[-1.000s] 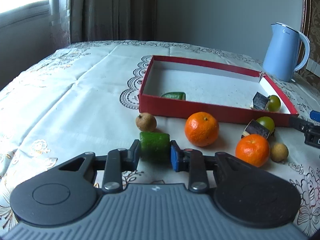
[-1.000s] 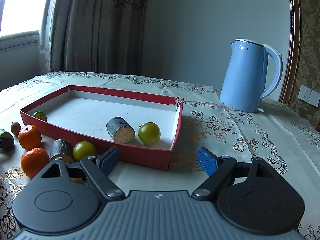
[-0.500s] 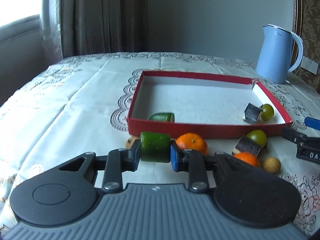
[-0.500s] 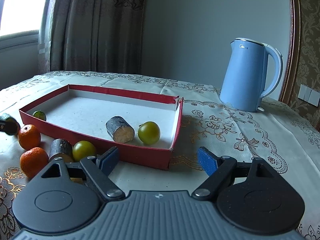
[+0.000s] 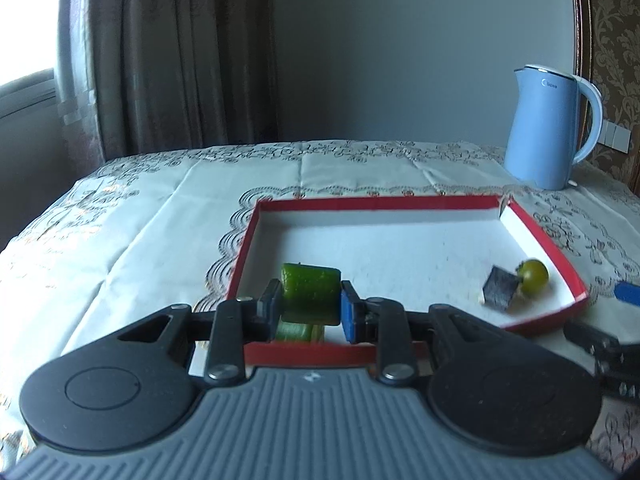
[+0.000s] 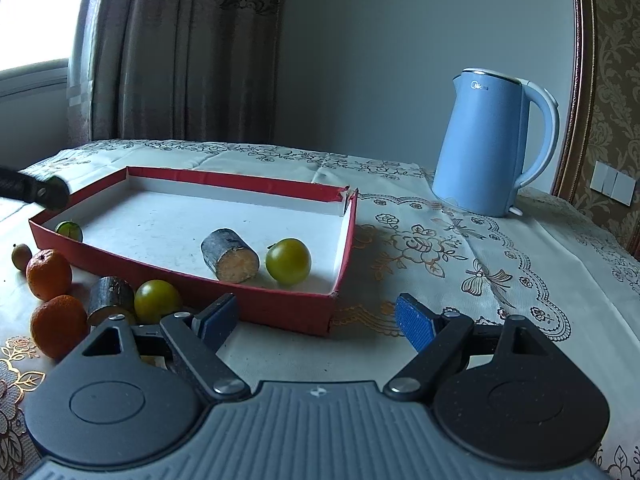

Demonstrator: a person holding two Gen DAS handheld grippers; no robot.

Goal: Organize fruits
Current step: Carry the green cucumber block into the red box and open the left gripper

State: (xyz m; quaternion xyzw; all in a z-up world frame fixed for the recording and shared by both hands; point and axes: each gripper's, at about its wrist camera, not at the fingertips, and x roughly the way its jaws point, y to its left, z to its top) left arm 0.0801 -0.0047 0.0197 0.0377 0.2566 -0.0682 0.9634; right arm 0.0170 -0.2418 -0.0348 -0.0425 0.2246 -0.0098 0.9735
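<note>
The left hand-held gripper (image 5: 307,309) was clenched on a green cucumber piece (image 5: 310,288), a short cylinder with dark, glossy, faintly bumpy skin, held crosswise between the blue pads. The piece was held above the near left corner of the red tray (image 5: 372,201), over a second green cucumber piece (image 6: 69,231) lying inside that corner. The tray, shallow with red walls and a white floor, was set on the surface (image 6: 520,264), which was covered by a cream embroidered cloth. In the tray's right part, a dark-skinned cut stub (image 6: 230,255) with a pale orange face was seen lying beside a round yellow-green fruit (image 6: 288,261). The right hand-held gripper (image 6: 316,320) was released, its jaws spread wide with nothing between them, near the tray's near right corner. On the surface in front of the tray, two oranges (image 6: 49,273), another dark stub (image 6: 111,300), another yellow-green fruit (image 6: 157,301) and a small brown fruit (image 6: 21,256) were left. A blue kettle (image 6: 494,144) was placed at the far right.
</note>
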